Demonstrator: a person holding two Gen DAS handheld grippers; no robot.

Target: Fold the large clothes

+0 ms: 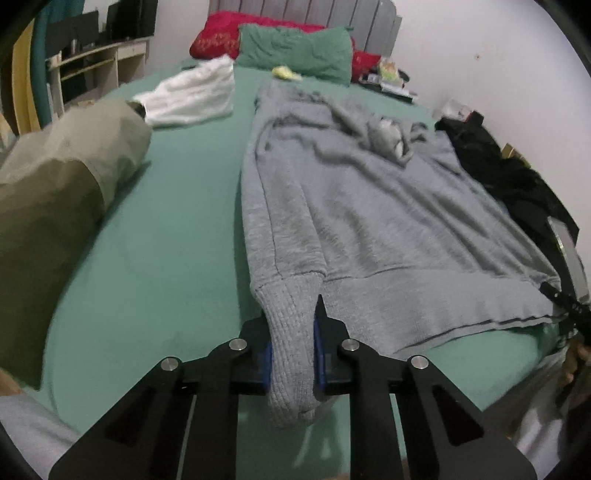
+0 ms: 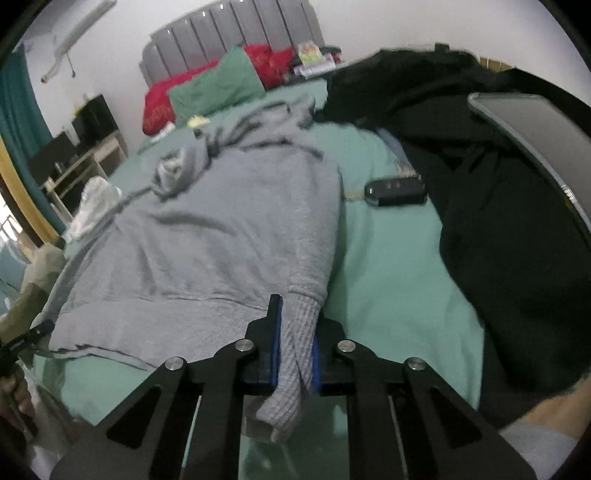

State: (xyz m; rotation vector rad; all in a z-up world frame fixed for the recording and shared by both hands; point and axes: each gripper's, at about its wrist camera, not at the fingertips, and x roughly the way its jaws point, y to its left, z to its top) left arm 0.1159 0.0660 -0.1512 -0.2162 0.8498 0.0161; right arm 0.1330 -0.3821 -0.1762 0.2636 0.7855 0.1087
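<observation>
- On the far left of the left wrist view lies an olive garment (image 1: 62,192), bunched on the green sheet (image 1: 177,229), with a white cloth (image 1: 192,96) beyond it toward the head of the bed.
- The left gripper (image 1: 293,332) is clamped on a ribbed cuff (image 1: 291,332) of the grey sweater (image 1: 369,206); the cuff end hangs out behind the blue pads (image 1: 267,363).
- The sweater lies spread along the sheet, hem nearest the camera, hood bunched at the far end, that sleeve folded in along its left edge.
- Past the hood sit a green pillow (image 1: 295,50) and a red pillow (image 1: 218,37) against the grey headboard (image 1: 306,13).
- In the right wrist view, the right gripper (image 2: 297,341) is closed on the sweater's other cuff (image 2: 297,343), at the right edge of the hem.
- Just right of the sweater a car key (image 2: 395,190) rests on the sheet.
- Further right, a black garment (image 2: 498,229) is heaped, its edge touching the key, with a phone (image 2: 543,144) lying on top of it.
</observation>
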